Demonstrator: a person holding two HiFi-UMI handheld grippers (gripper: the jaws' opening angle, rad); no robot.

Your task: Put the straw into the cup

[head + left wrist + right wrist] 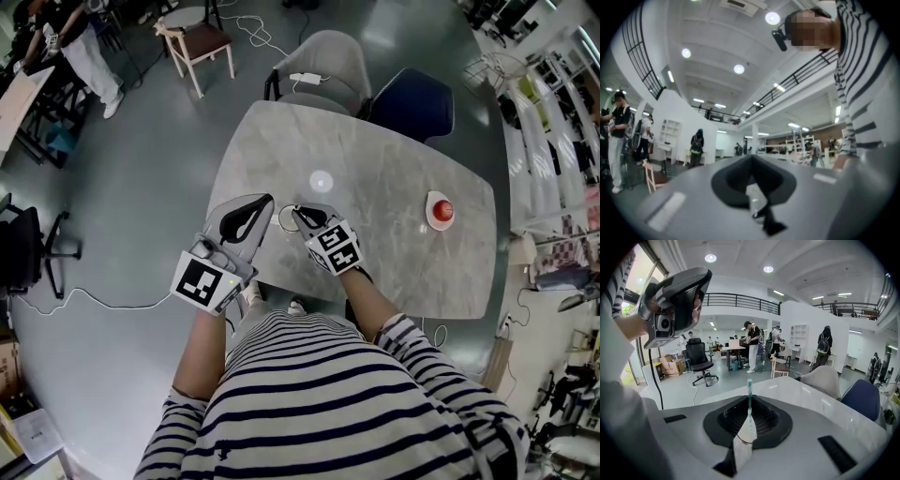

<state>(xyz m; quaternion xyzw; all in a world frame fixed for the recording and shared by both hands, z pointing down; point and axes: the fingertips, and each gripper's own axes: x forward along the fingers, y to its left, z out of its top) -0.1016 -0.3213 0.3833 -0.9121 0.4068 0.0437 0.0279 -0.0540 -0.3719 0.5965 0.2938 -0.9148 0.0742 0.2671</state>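
Head view: a person in a striped top holds two claws over a pale marble desk [375, 155]. The left claw [266, 202] and the right claw [298, 214] are close together near the front edge of the desk, with their tips almost meeting.

In the right gripper view, the right claw is shut tight on a straw [749, 397]. The straw has green and white stripes. It stands up straight between the two jaws, and its lower part sits in a white paper sleeve [743, 446]. The top of the straw pokes out past the tips.

In the left gripper view, the left claw is closed too. It pinches a small pale scrap [753, 194], which is too blurry to name.

The red and white cup [441, 210] stands on the desk, off to the right side. It is well apart from both claws and from the straw. Nothing touches it.

A grey chair [330, 58] and a blue chair [412, 103] stand side by side at the far edge of the desk.
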